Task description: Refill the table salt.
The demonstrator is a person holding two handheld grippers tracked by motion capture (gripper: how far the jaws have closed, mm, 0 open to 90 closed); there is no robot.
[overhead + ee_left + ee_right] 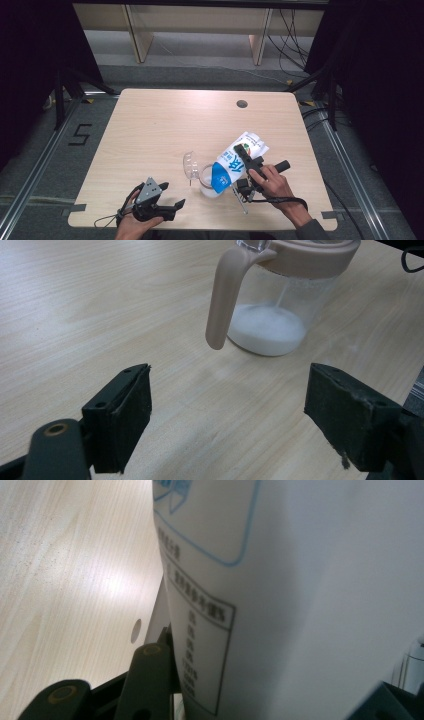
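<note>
A white and blue milk carton [234,162] [300,595] is tipped top down over a clear jug [205,184] [267,315]. My right gripper [244,156] [265,695] is shut on the carton's sides. The jug has a pinkish lid rim and handle [220,305], and its clear lid flap [189,165] stands open. White milk [266,330] covers the jug's bottom, and a thin stream runs down inside. My left gripper [171,195] [227,415] is open and holds nothing, low over the table just in front of and to the left of the jug.
The light wooden table [165,125] has a round cable hole [242,104] [135,630] near its far edge. A cable [280,201] trails from the right gripper across the near right corner. Black curtains and floor cables surround the table.
</note>
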